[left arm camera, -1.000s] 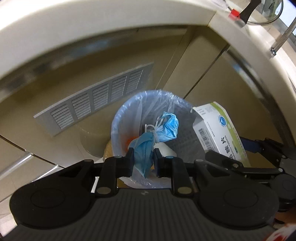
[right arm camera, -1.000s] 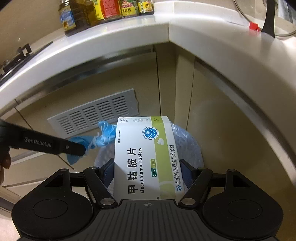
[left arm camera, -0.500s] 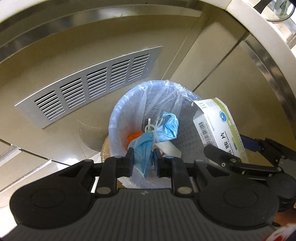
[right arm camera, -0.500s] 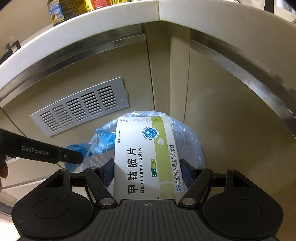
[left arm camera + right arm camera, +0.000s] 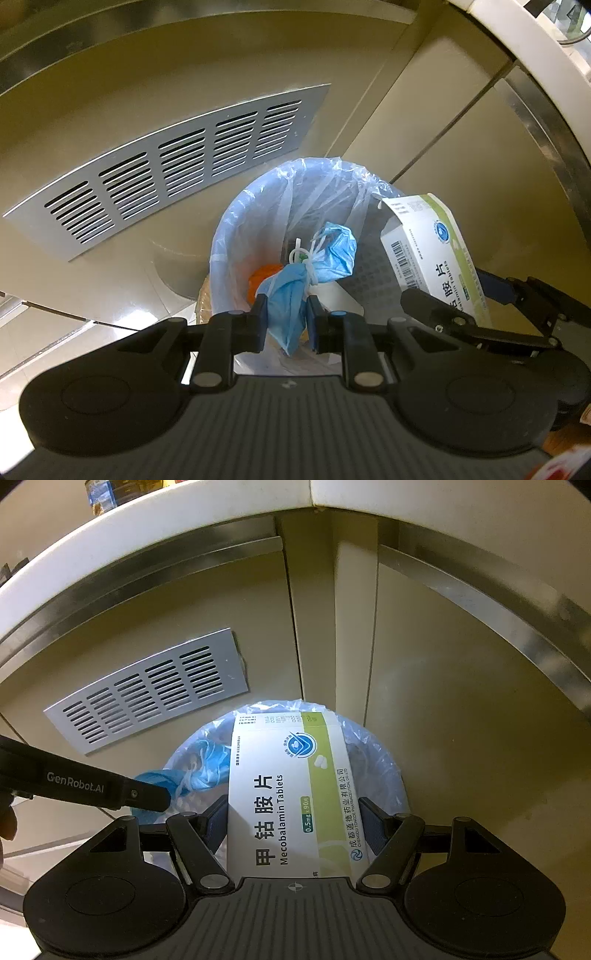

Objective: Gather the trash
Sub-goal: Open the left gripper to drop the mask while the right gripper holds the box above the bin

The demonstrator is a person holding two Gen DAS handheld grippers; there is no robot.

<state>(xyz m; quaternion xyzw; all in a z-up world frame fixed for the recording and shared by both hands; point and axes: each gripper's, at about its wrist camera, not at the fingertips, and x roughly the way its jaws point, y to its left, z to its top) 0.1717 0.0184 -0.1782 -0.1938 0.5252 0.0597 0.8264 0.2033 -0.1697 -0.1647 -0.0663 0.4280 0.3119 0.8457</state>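
Note:
My left gripper is shut on a crumpled blue face mask with white ear loops, held over the mouth of a trash bin lined with a clear bluish bag. My right gripper is shut on a white and green tablet box, held above the same bin. The box also shows at the right of the left wrist view. The mask shows left of the box in the right wrist view. Orange trash lies inside the bin.
The bin stands on the floor in a corner of beige cabinet fronts. A silver vent grille is set in the panel behind it. A white countertop edge overhangs above, with jars on it.
Both grippers have come down lower and closer over the bin, each keeping its hold. The countertop has slid up and out of the views.

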